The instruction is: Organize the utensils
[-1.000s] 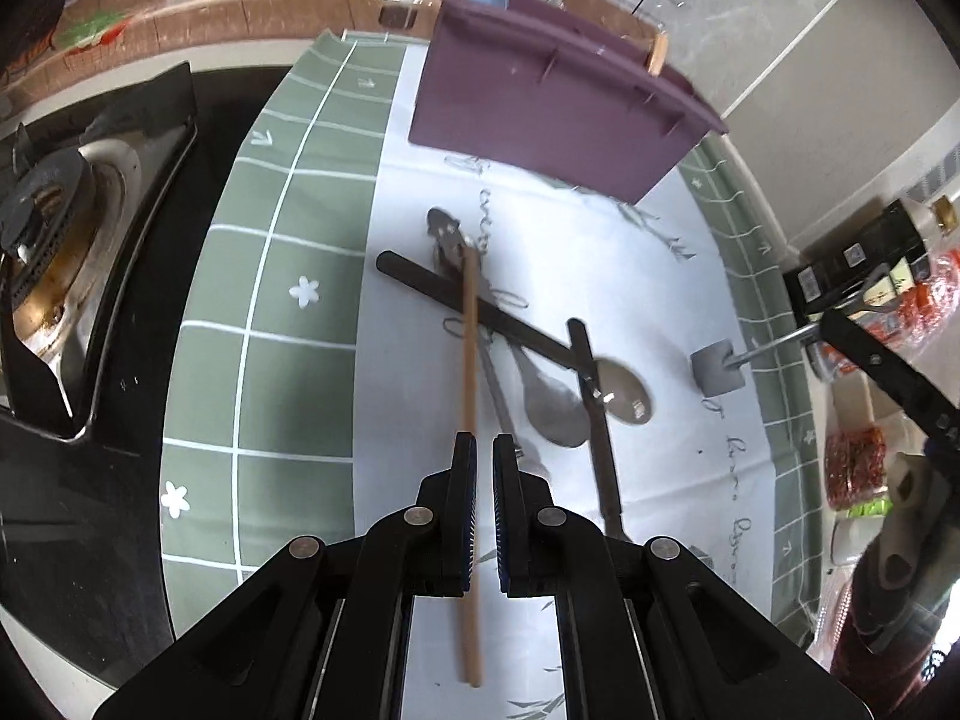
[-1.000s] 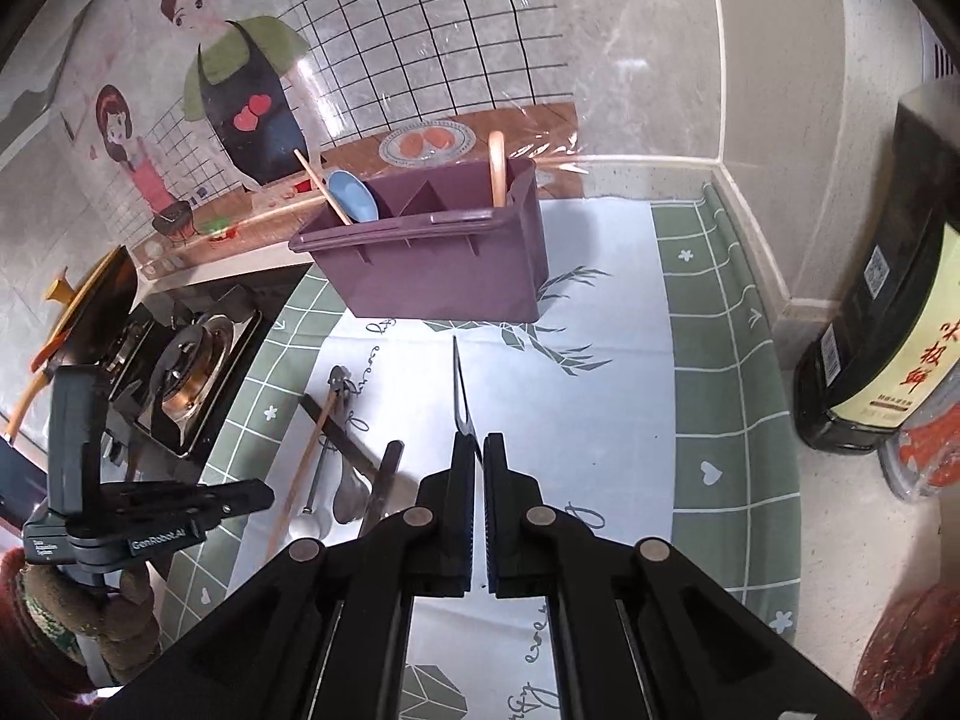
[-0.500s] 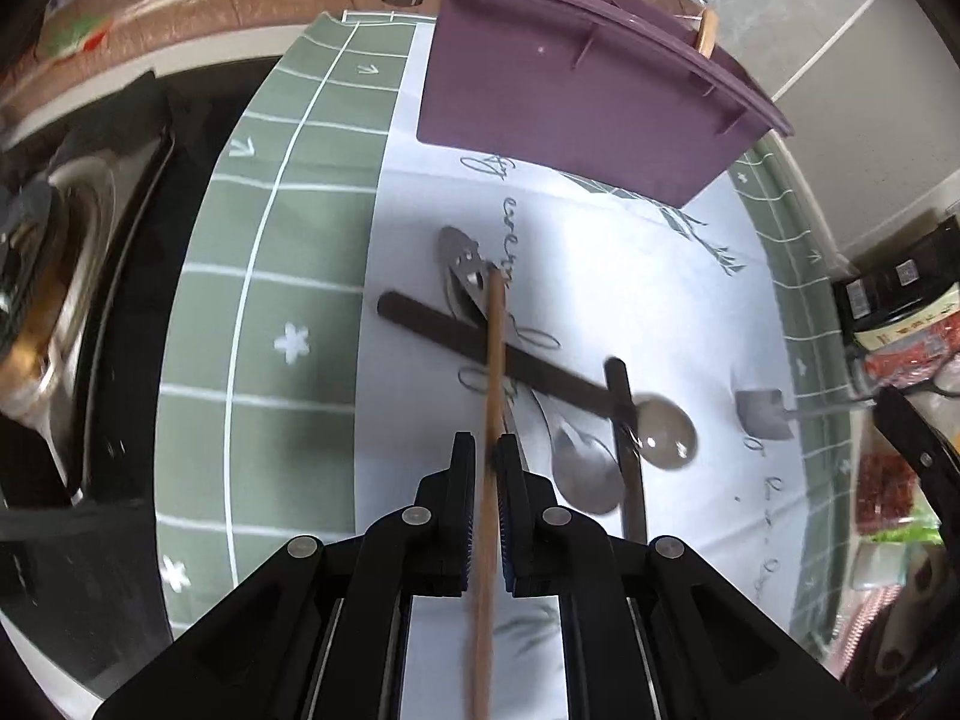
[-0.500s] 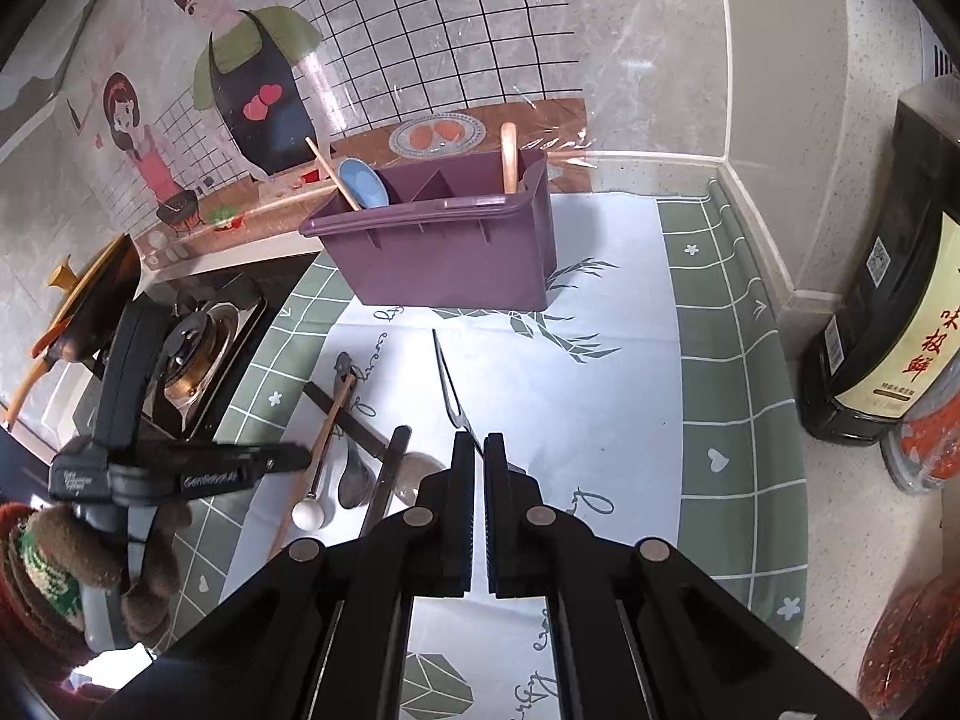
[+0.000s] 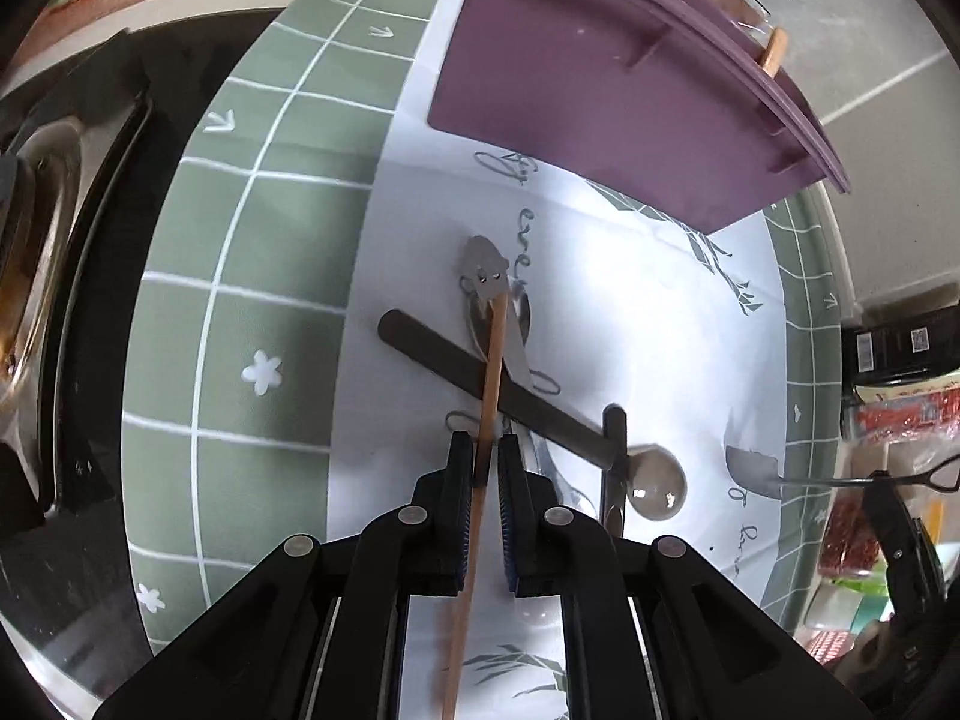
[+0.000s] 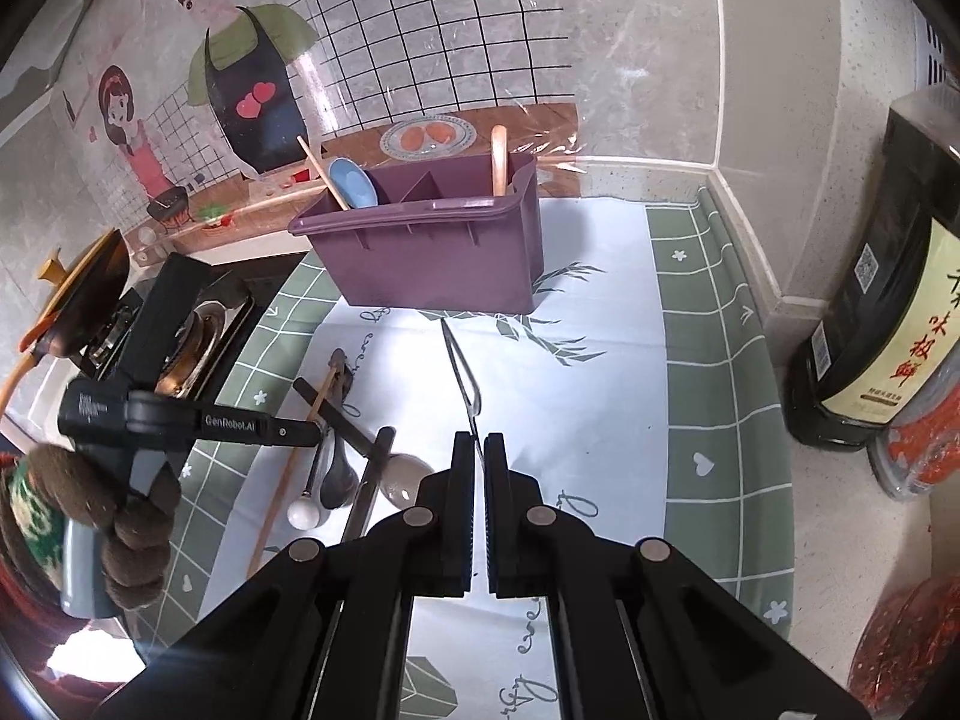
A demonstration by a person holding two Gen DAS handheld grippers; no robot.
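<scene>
Wooden chopstick straddled, not yet gripped; metal spoon kept clear on the other side

Wood is what lies between the pads of the left tool (image 5: 483, 462): the chopstick (image 5: 493, 372) is bracketed by jaws set only narrowly apart, with a sliver of gap visible on each side, so no grip appears to be made yet. The chopstick rests slantwise across the crossed pile of spoons (image 5: 651, 483) on the white middle of the mat (image 5: 270, 228), toward the stove-side edge of the tabletop. The steep downward approach is presumably chosen so that this one piece can be lifted alone. The right tool (image 6: 479, 462) is closed tight on the thin handle of a shovel-shaped metal spoon (image 5: 751, 471), held off the mat beside the pile, probably to keep it clear. The purple organiser (image 6: 432, 264) stands at the mat's far edge, where both pieces probably belong.
</scene>
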